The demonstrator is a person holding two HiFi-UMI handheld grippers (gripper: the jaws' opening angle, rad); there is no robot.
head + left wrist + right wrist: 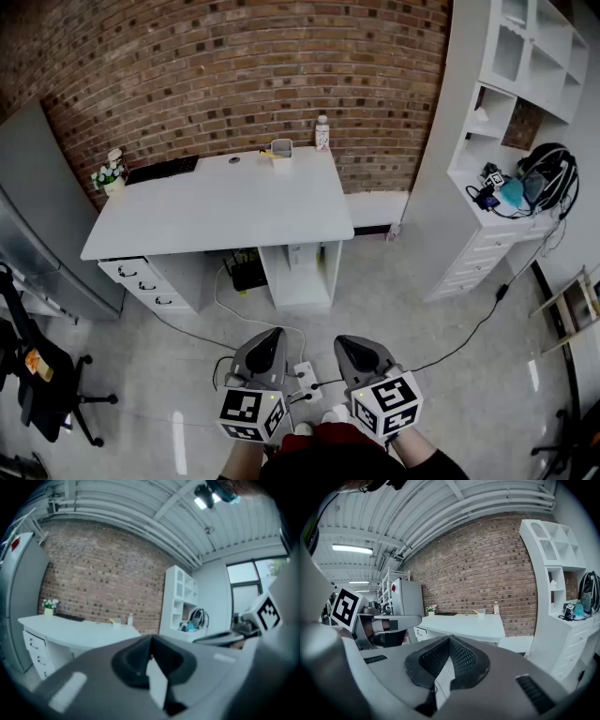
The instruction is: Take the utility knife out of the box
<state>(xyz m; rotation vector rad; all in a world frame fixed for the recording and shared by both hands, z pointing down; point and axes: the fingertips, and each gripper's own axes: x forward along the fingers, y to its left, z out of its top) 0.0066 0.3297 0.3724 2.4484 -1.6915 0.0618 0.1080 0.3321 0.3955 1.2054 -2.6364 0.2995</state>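
White box (281, 148), upper centre, shows a yellow tip (272, 154), likely the knife: light, stiff, best gripped by its handle. Left gripper (269, 336) and right gripper (347, 343) sit closed, empty.

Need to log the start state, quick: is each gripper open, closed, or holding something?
Left gripper: closed, nothing between its jaws.
Right gripper: closed, nothing between its jaws.

I see a rough, matt brick wall (234, 66), a smooth white desk (225, 206) and a glossy floor (441, 319). The pads (464, 660) on my right gripper (449, 640) look like ribbed rubber, perhaps.
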